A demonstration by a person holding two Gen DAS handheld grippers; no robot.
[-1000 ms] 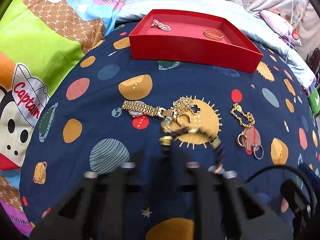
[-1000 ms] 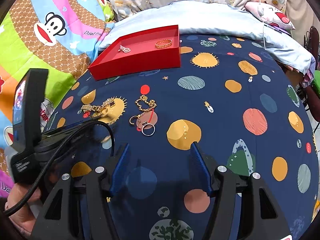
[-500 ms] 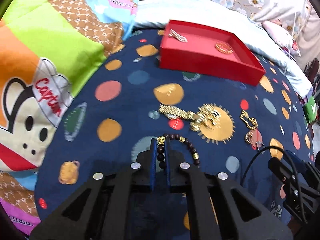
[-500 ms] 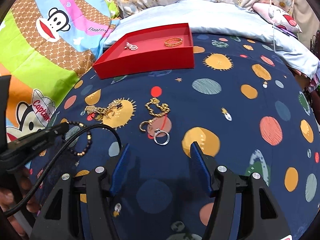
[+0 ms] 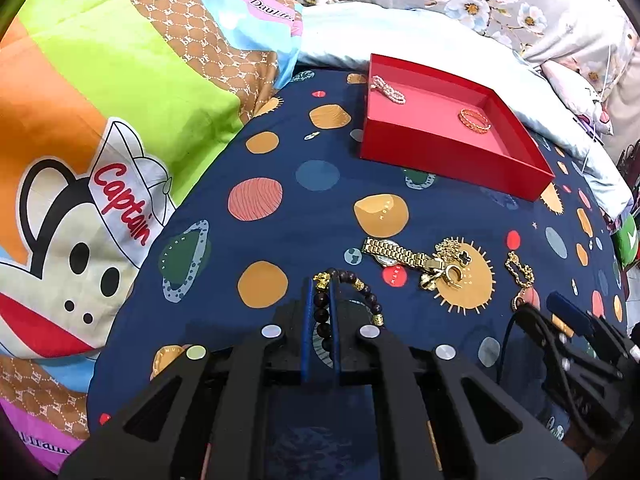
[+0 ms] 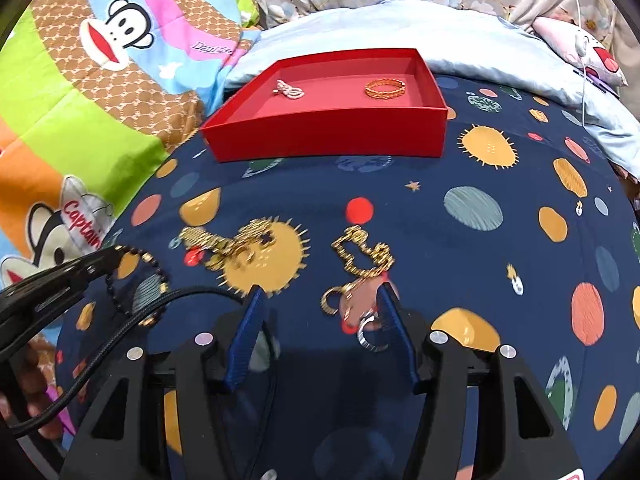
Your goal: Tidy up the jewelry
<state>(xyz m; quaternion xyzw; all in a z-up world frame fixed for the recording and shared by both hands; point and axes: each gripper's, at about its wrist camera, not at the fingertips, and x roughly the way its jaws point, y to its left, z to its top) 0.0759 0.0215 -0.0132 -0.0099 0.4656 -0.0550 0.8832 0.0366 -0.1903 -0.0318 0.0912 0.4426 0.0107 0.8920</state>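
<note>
My left gripper (image 5: pixel 321 282) is shut on a dark bead bracelet (image 5: pixel 362 286) and holds it above the blue planet-print sheet; it also shows in the right wrist view (image 6: pixel 116 280). A red tray (image 5: pixel 452 160) at the back holds a pearl piece (image 5: pixel 388 88) and a gold bangle (image 5: pixel 474 120). A gold watch (image 5: pixel 394 254), a gold necklace with a black clover (image 5: pixel 454 254) and a gold chain (image 5: pixel 520 270) lie on the sheet. My right gripper (image 6: pixel 322 304) is open low over the gold chain (image 6: pixel 364 254), a gold hoop (image 6: pixel 332 302) and a silver ring (image 6: pixel 370 334).
A bright cartoon-monkey quilt (image 5: pixel 100 140) rises on the left. A pale blue pillow (image 6: pixel 460 32) and floral cloth lie behind the tray. The right gripper's body and cable (image 5: pixel 568 340) show at the lower right of the left wrist view.
My left gripper closed on the bead bracelet and lifted it up and to the left off the jewelry pile. My right gripper moved forward toward the chain and rings.
</note>
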